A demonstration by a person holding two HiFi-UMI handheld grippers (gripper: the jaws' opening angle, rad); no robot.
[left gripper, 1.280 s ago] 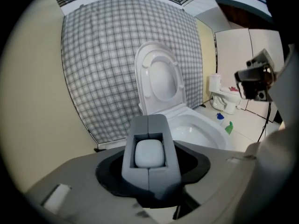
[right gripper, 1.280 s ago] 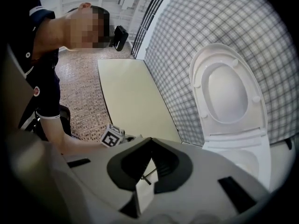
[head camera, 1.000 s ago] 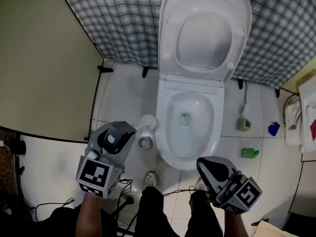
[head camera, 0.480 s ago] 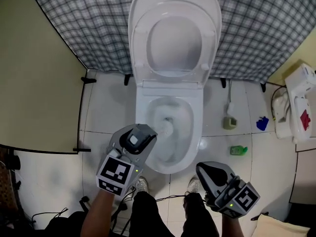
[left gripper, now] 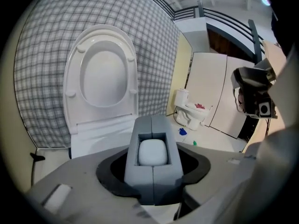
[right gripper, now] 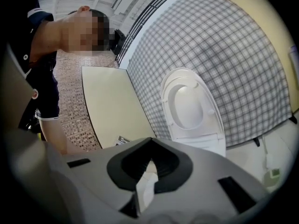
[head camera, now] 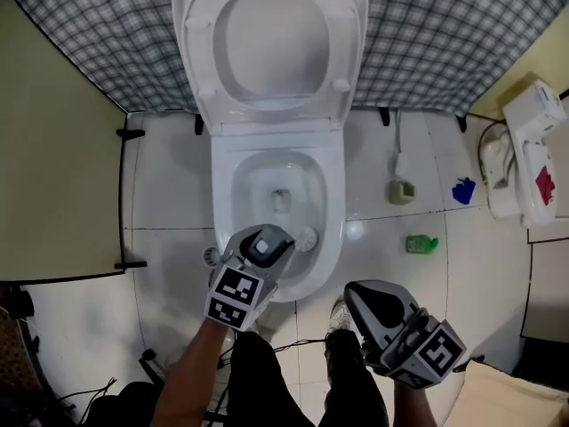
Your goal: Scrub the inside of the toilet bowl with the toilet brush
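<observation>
Left hand-held gripper [head camera: 267, 244]: it is closed on the toilet brush [head camera: 307, 237]. In the left gripper view the two grey jaws meet in the middle, and the white handle [left gripper: 153, 152] sits in the square window between them.
Right hand-held gripper [head camera: 357, 295]: its jaws are together at the tips and I see nothing between them. It hangs low on my right side, over the floor and apart from the toilet.
Brush, look: it is white and smooth. From behind, the handle end shows as a rounded block with soft corners. From above, only a small round white head comes out past the front of my left hand-held gripper.
Brush, place: the head is at the near right part of the toilet bowl [head camera: 226, 194], just inside the rim. I cannot tell whether it touches the porcelain.
Bowl: it is white and oval, with a darker drain hole in the middle.
Seat and lid [head camera: 271, 34]: both are raised and lean against the checked grey cloth [head camera: 444, 34] behind.
Floor [head camera: 169, 194]: it has white tiles. A small green bottle [head camera: 422, 244] and a blue thing [head camera: 463, 190] lie to the right of the toilet, well apart from the brush.
Me: my shoes stand just before the front of the bowl.
</observation>
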